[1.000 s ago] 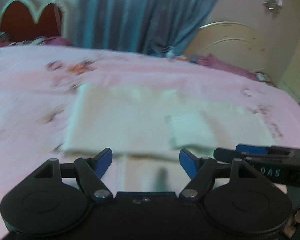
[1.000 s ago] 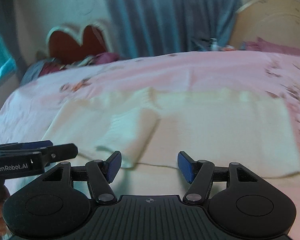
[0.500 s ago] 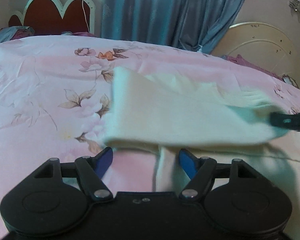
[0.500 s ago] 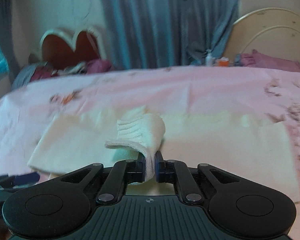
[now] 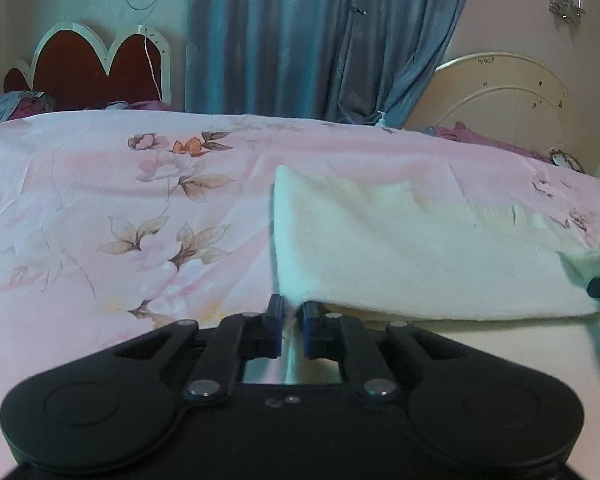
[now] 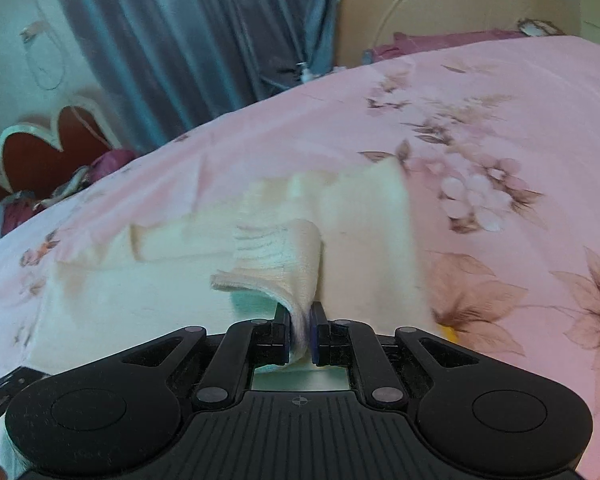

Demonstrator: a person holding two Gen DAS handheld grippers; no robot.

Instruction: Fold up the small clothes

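Since half a second ago the left gripper [image 5: 290, 312] has just been closing, and its blue pads now pinch the near left corner of the cream garment [image 5: 420, 248], where before they stood spread in front of that edge; the right gripper [image 6: 300, 322] has swung rightward and rolled, carrying a ribbed cuff [image 6: 278, 248] with it. Taking the left wrist view from left to right: the pink floral sheet [image 5: 100, 208] lies bare, then the garment rises from the pinched corner and spreads flat across the bed, and at the far right edge a dark tip of the other tool touches a raised flap of cloth. In the right wrist view the right gripper's pads are pressed together on the cuff, which curls up and over to the left above the flat body of the garment [image 6: 364, 216]. The cloth looks light, soft and limp, likely a knit that sags and stretches, so it is best taken at corners, hems or the ribbed cuff and carried low to keep layers from sliding. Motion blur smears the right view, the garment's near edge is hidden behind both tools, and what kind of garment it is stays unclear
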